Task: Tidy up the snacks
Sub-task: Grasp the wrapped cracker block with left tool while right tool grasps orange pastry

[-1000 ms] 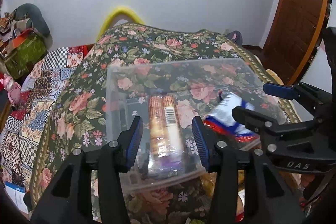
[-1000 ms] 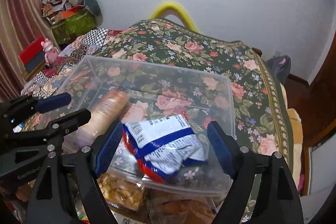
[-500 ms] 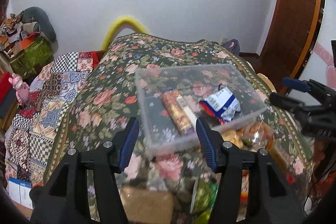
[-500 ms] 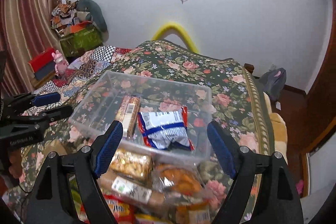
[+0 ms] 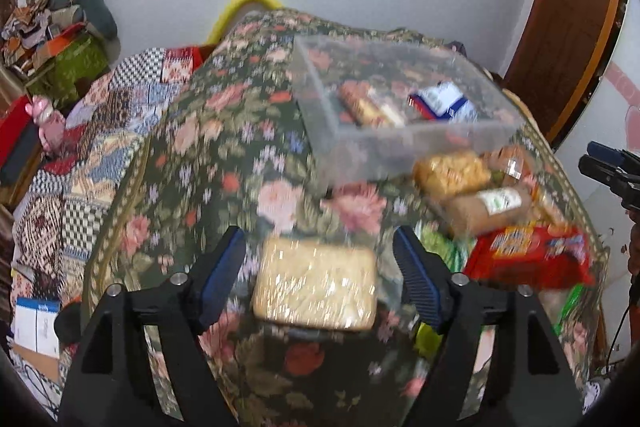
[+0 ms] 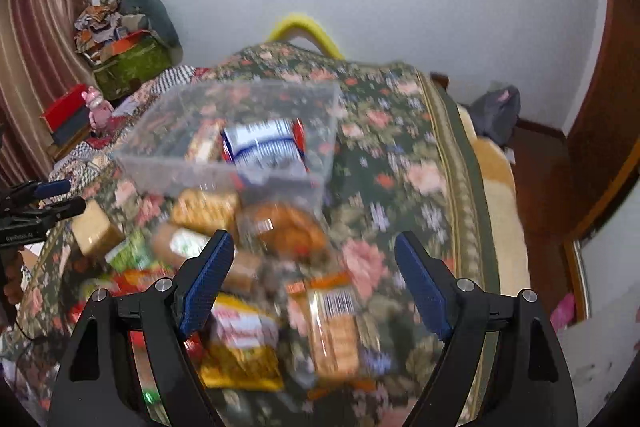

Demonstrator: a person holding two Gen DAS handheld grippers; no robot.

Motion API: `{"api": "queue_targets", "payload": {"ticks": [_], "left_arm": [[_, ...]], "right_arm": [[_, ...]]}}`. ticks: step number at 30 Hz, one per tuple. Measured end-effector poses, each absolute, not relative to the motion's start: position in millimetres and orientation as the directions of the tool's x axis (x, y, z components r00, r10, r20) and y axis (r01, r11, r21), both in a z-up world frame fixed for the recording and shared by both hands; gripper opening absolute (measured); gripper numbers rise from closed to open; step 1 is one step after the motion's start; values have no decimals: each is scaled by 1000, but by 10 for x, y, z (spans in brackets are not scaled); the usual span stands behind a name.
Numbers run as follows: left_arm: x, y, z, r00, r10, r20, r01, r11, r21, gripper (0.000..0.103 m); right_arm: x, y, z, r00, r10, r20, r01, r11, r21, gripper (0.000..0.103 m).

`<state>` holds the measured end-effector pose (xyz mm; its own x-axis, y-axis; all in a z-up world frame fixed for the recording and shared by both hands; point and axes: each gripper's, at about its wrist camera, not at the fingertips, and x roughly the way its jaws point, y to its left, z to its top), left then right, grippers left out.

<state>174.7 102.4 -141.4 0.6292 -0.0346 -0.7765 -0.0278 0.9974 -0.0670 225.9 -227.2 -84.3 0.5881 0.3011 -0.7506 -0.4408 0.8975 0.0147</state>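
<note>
Two snacks already in the clear bin (image 5: 400, 131) on the floral bed (image 5: 224, 163); many more loose just in front of it.

Left wrist view: left gripper (image 5: 320, 281) empty, jaws opening around a flat cracker pack (image 5: 316, 285), not touching. Probably light, crinkly, brittle inside; best pinched across the short sides, gently. Right wrist view: right gripper (image 6: 314, 281) spread wide, empty, above an orange biscuit pack (image 6: 334, 331). Slippery wrapper likely; best taken mid-length.
</note>
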Motion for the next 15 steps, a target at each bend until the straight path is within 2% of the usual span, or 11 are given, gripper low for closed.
{"api": "queue_targets", "payload": {"ticks": [6,12,15], "left_arm": [[1638,1026,-1654,594,-36,-804,-16,998,-57,83],[1704,1006,-1820,566,-33,-824,-14,999,-49,84],[1769,1020,-1897,555,-37,-831,-25,998,-62,84]], "right_arm": [[2176,-2440,-1175,529,281,-801,-412,910,47,80],[2173,-2550,-1480,478,269,-836,-379,922,80,79],[2177,-2565,-1554,469,265,-842,-377,923,81,68]]}}
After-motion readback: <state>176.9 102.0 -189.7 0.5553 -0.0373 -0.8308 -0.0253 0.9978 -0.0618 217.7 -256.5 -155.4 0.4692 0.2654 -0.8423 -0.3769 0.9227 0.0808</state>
